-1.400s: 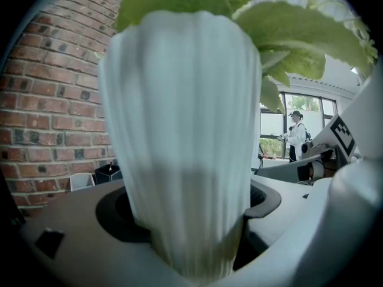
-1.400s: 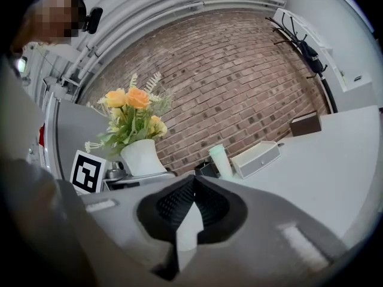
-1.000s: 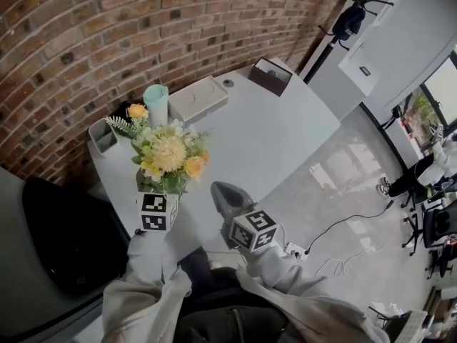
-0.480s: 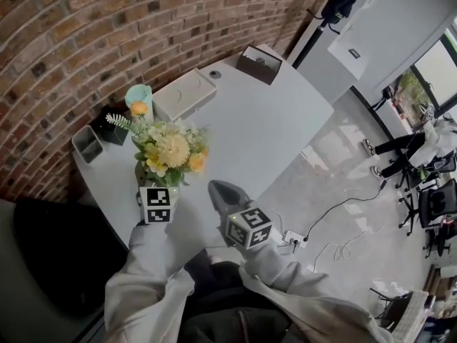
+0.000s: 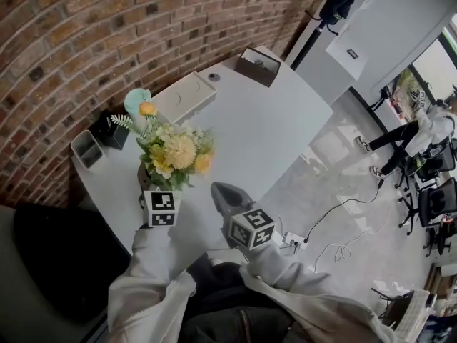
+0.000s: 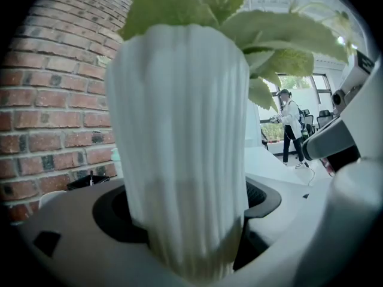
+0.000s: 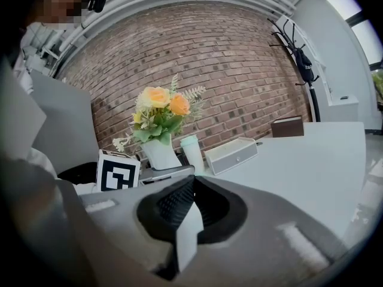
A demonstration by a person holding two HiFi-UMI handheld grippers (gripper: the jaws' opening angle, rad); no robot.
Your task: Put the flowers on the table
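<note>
A bunch of yellow, orange and white flowers (image 5: 176,156) stands in a white ribbed vase (image 6: 185,142). My left gripper (image 5: 158,191) is shut on the vase's lower body and holds it upright above the near left corner of the white table (image 5: 271,127). The vase fills the left gripper view, pinched between both jaws of the left gripper (image 6: 185,226). My right gripper (image 5: 223,195) hovers just right of the vase with its jaws shut and nothing in them. In the right gripper view, the flowers (image 7: 160,107) and vase (image 7: 160,153) show beyond the right gripper (image 7: 194,179).
Along the brick wall stand a teal cup (image 5: 136,100), a flat white box (image 5: 184,97), a brown box (image 5: 258,64), a grey holder (image 5: 86,148) and a black holder (image 5: 111,131). A dark chair (image 5: 50,249) sits at the left. Cables (image 5: 335,220) lie on the floor.
The left gripper with the vase has shifted slightly right, away from the teal cup. The right gripper keeps its place beside it. The head view has swung a little.
</note>
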